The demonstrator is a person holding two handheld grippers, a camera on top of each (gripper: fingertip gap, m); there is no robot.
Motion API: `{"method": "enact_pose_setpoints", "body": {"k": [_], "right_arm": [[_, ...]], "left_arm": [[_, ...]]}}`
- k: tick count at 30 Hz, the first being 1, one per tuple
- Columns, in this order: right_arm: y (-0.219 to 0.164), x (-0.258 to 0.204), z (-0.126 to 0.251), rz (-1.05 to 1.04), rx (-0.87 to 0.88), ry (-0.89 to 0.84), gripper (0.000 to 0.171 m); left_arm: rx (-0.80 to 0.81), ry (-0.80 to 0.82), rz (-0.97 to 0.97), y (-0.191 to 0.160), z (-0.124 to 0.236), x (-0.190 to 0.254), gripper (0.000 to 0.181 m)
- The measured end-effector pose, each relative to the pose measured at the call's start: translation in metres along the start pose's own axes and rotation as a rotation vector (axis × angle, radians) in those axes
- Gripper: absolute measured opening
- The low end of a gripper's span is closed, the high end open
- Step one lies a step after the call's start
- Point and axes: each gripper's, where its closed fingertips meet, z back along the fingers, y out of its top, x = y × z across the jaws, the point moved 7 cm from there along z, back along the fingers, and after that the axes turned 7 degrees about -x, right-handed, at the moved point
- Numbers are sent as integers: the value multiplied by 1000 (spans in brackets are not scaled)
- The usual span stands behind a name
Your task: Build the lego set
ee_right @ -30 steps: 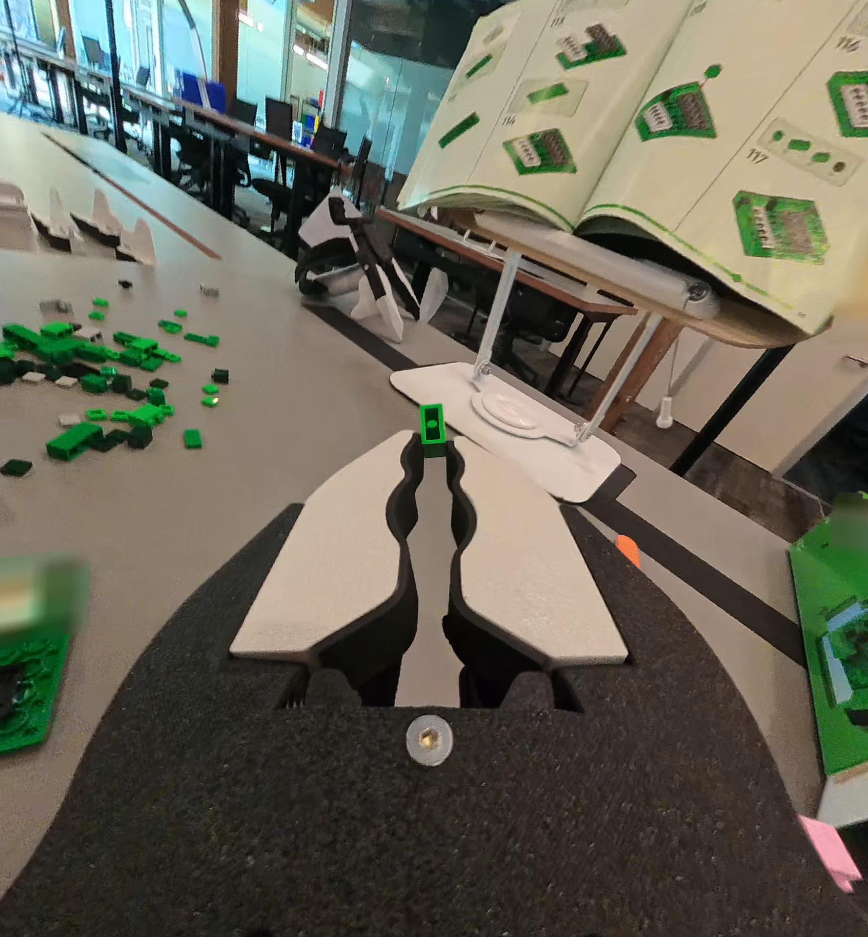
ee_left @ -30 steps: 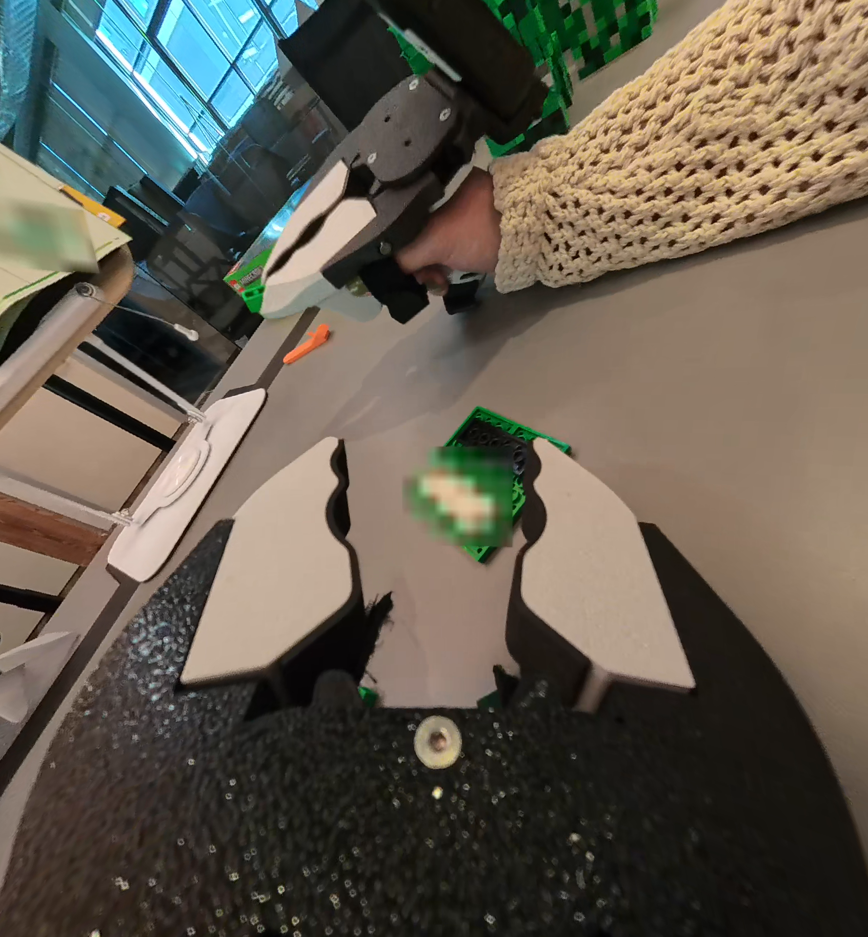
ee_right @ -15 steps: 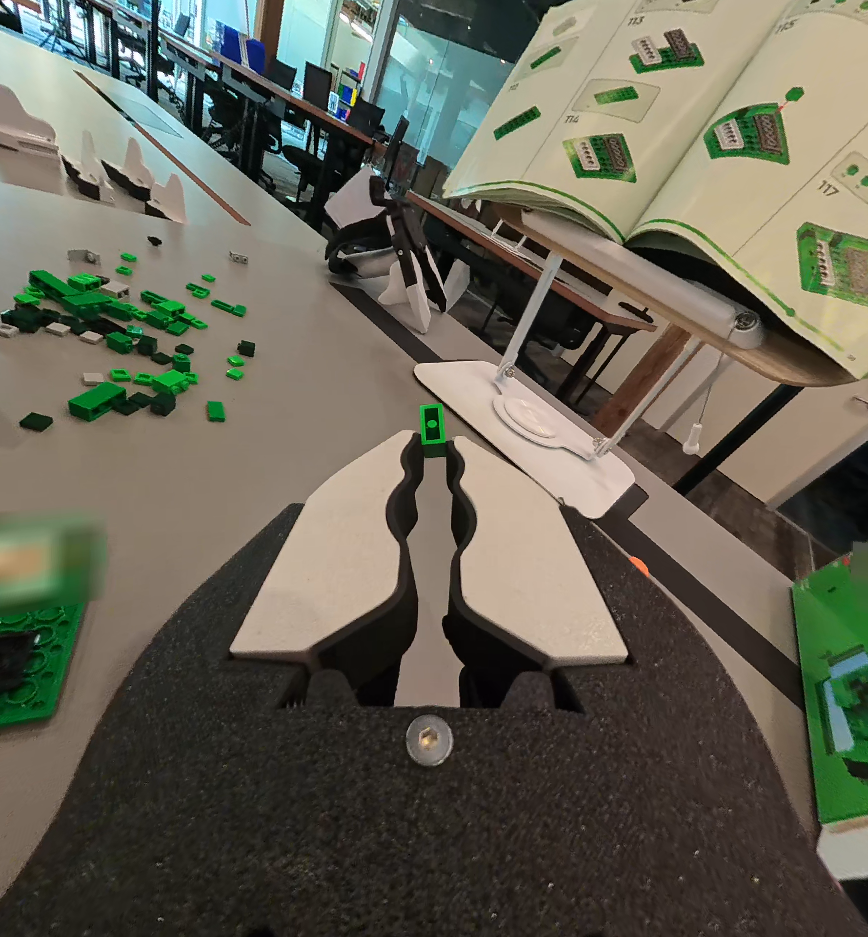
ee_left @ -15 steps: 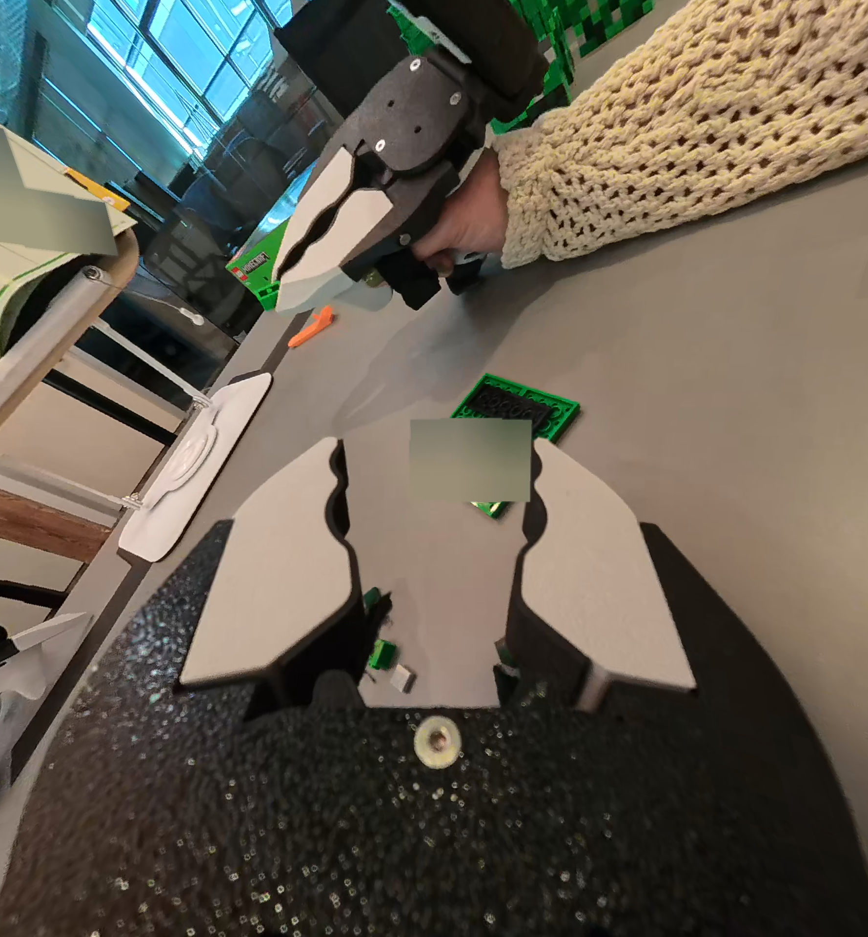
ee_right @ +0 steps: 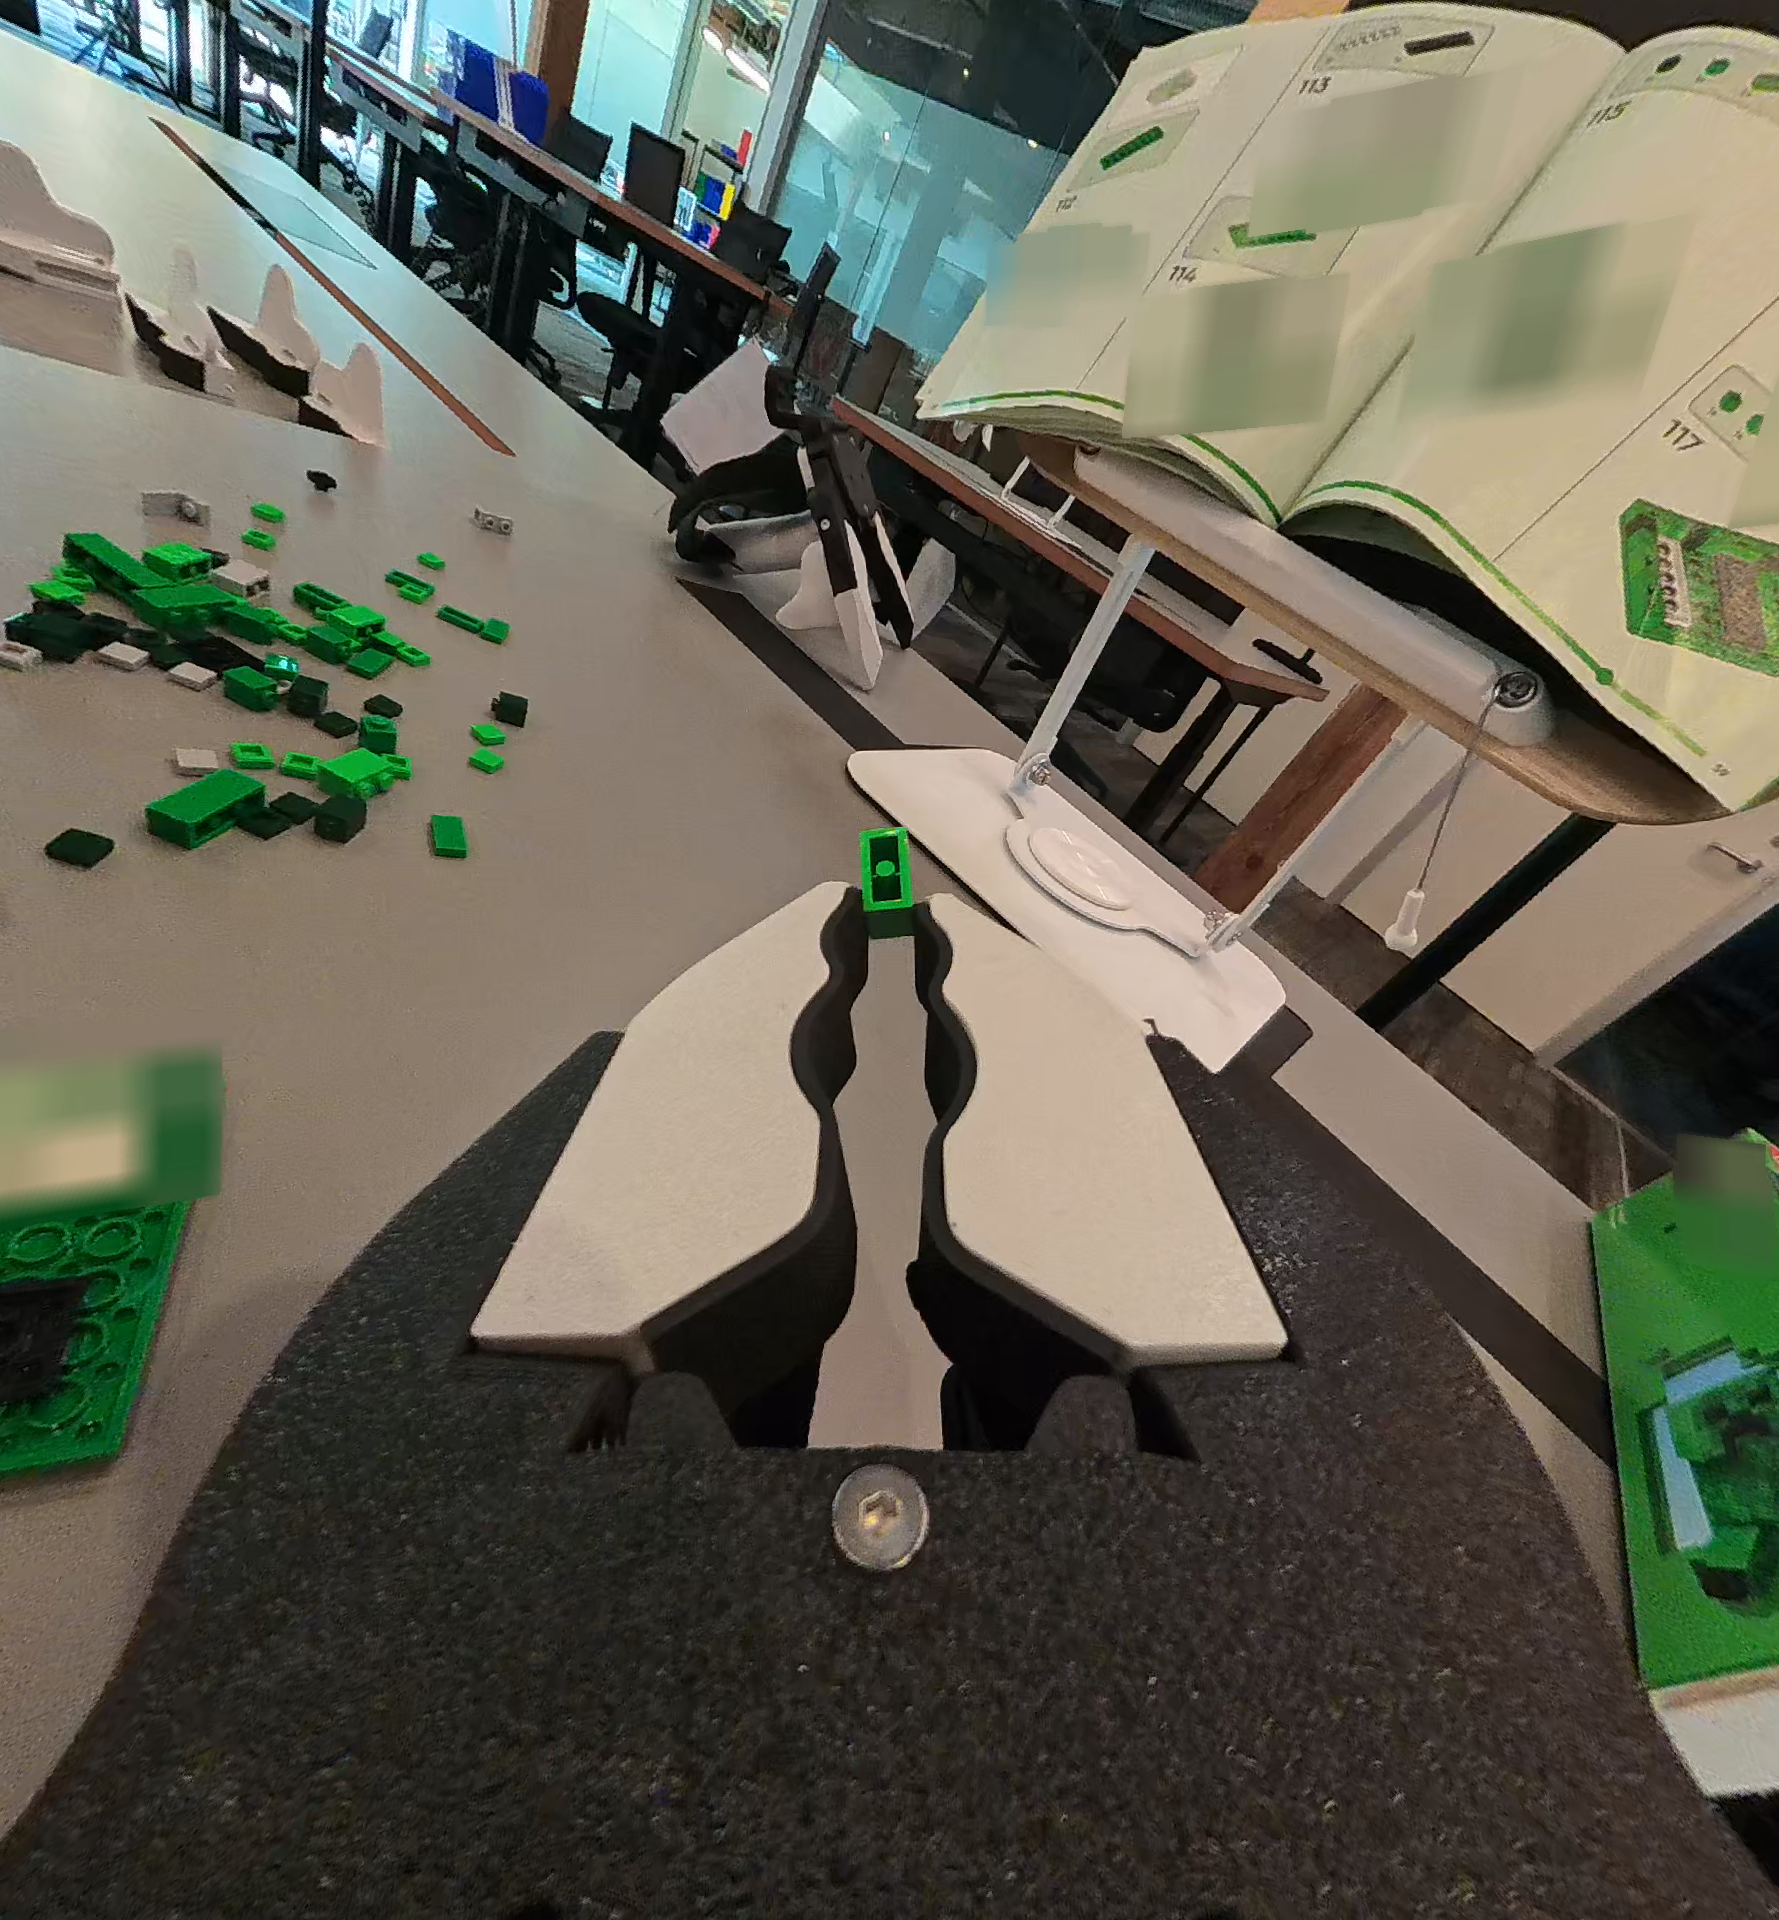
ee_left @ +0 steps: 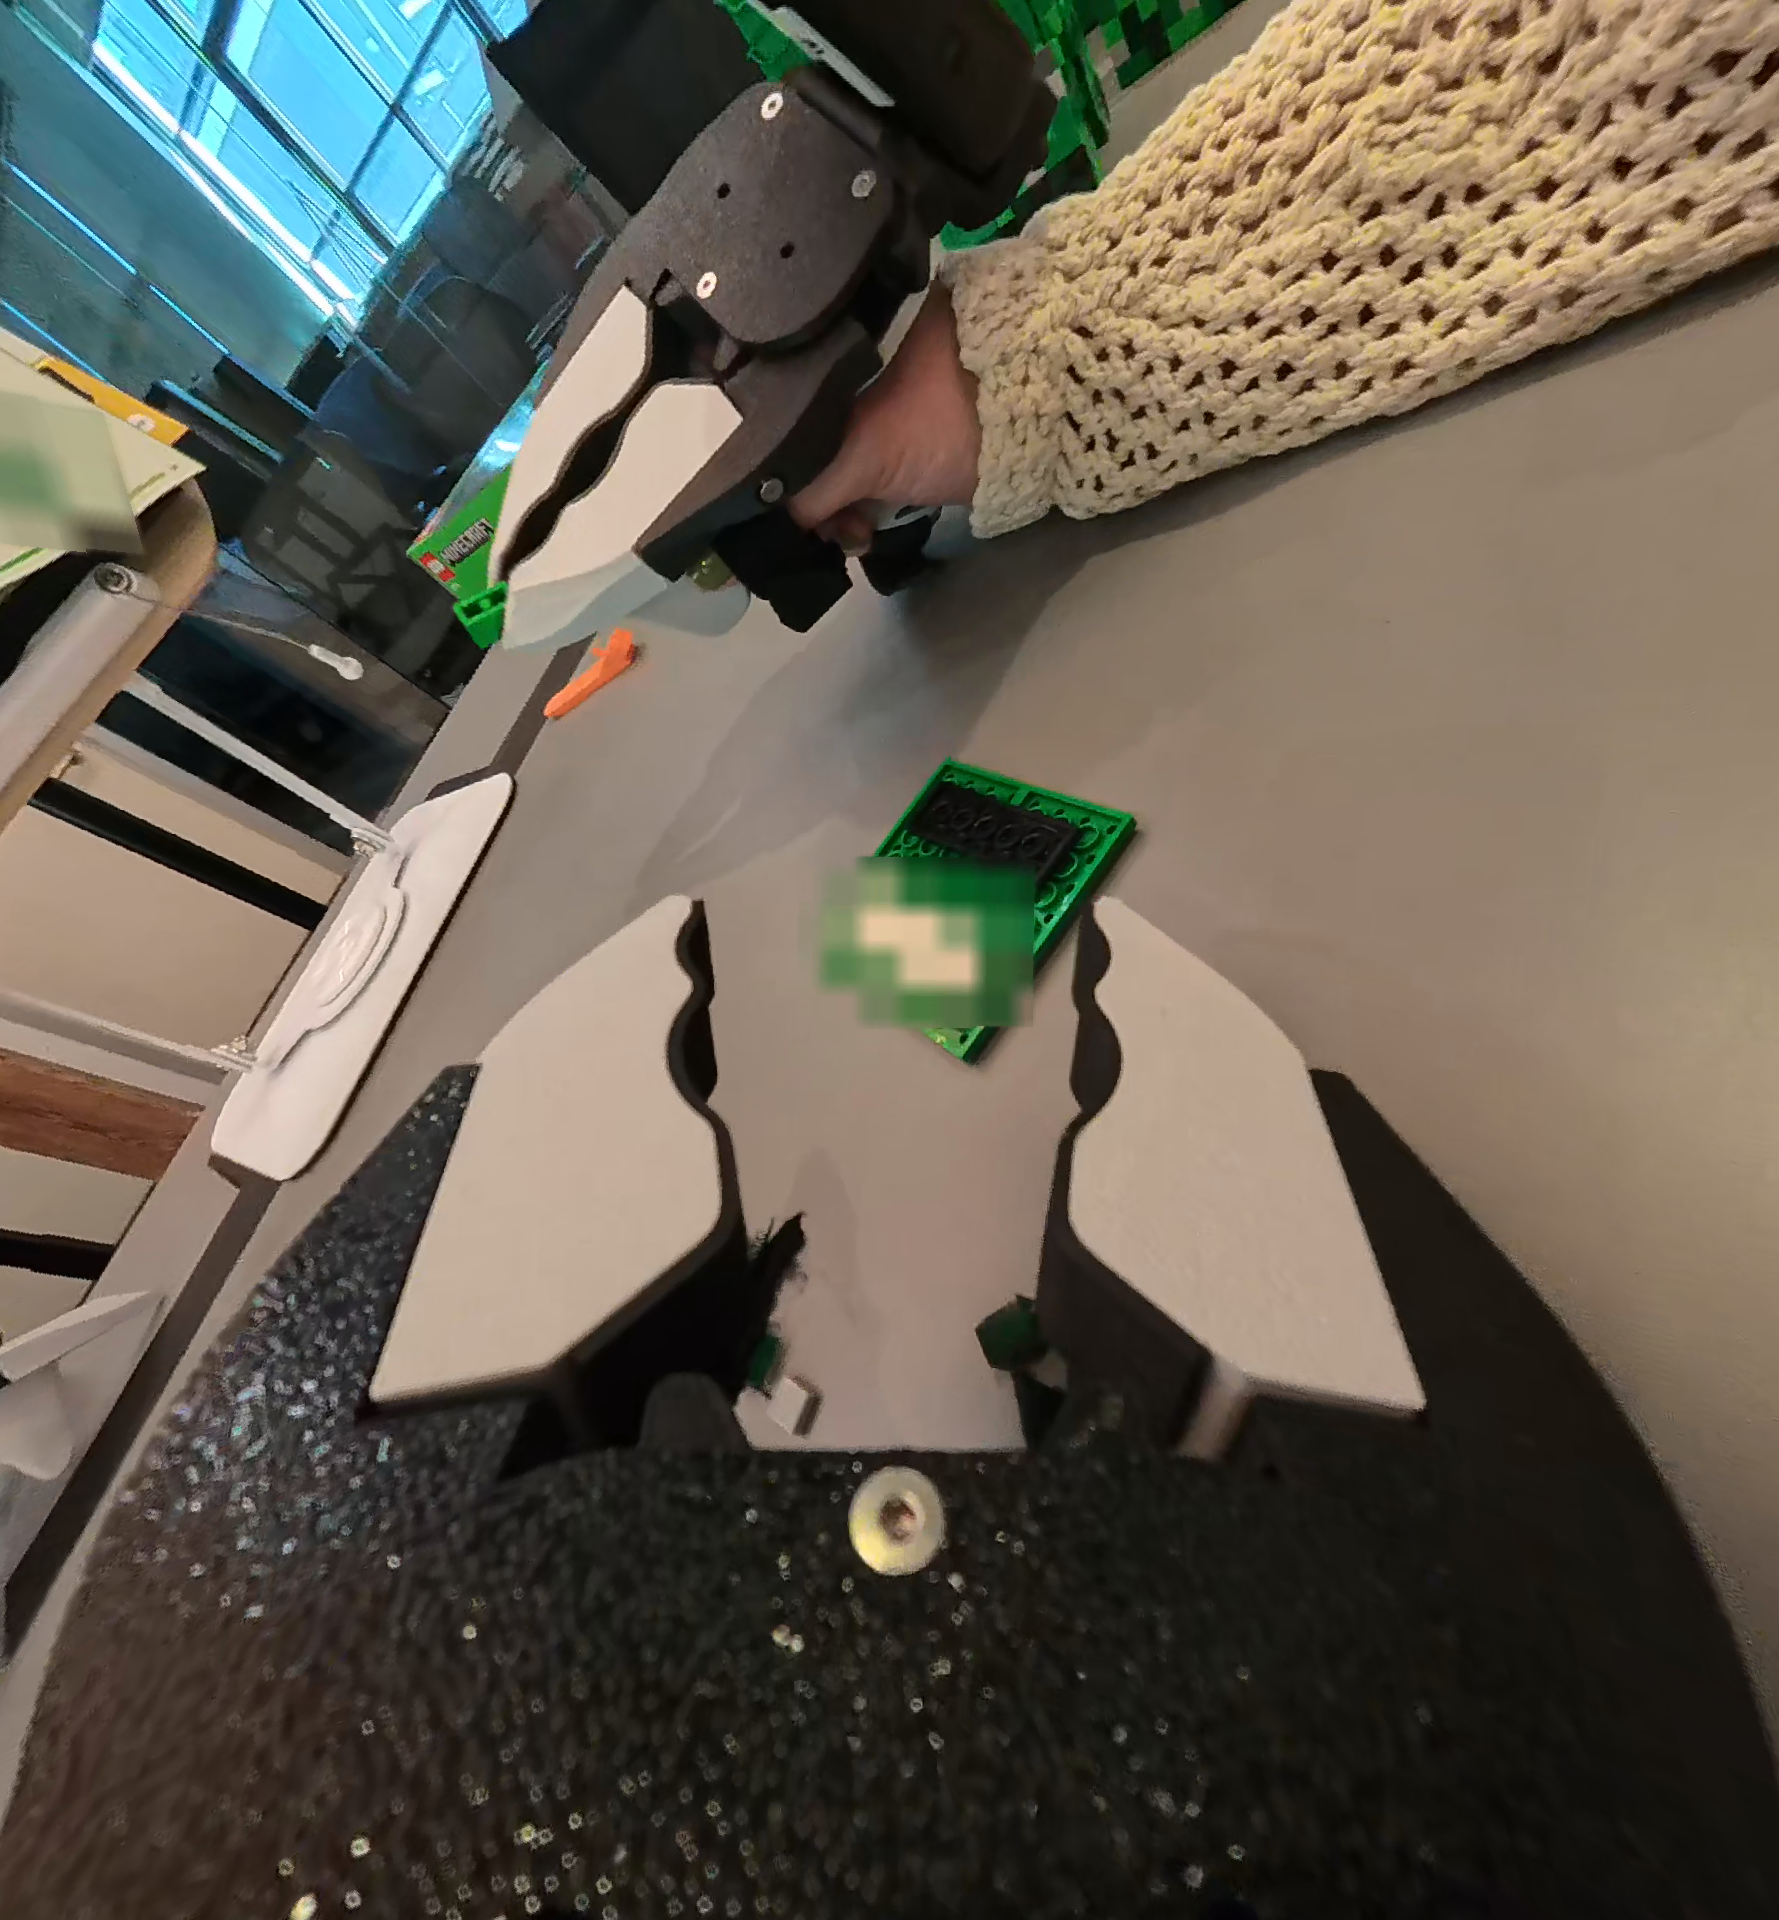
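My left gripper (ee_left: pixel 895 920) is open and empty, low over the grey table. Just beyond its fingertips lies a green baseplate (ee_left: pixel 1077 868) with a black piece (ee_left: pixel 999 836) on it; part of it is blurred over. My right gripper (ee_right: pixel 890 916) is shut on a small green brick (ee_right: pixel 885 871) that sticks out upright past the tips. In the left wrist view this gripper (ee_left: pixel 511 597) hovers above the table, beyond the plate, held by a hand in a cream knit sleeve (ee_left: pixel 1384 260). The baseplate also shows in the right wrist view (ee_right: pixel 43 1382), at the lower left.
A pile of loose green, dark and grey bricks (ee_right: pixel 241 644) lies to the left. An open instruction book (ee_right: pixel 1487 312) rests on a stand with a white base (ee_right: pixel 1051 883) at the table's edge. An orange tool (ee_left: pixel 594 670) and a green box (ee_right: pixel 1737 1455) lie nearby.
My left gripper has pulled back, so the baseplate now lies ahead of its fingertips instead of between them. The right gripper still holds the green brick and has shifted and turned slightly.
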Motion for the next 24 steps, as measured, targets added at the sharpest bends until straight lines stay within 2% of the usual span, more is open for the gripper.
{"method": "enact_pose_setpoints", "body": {"k": [1,7,14,24], "right_arm": [[0,0,0,-2,2,0,8],[2,0,3,-29,33,18,8],[2,2,6,-65,45,14,8],[2,0,6,-62,41,16,8]], "left_arm": [[-3,6,-9,0,-1,0,67],[-27,43,-33,-1,-3,-3,65],[-32,27,14,-4,-5,-7,65],[-45,-4,-23,-4,-7,-2,64]]}}
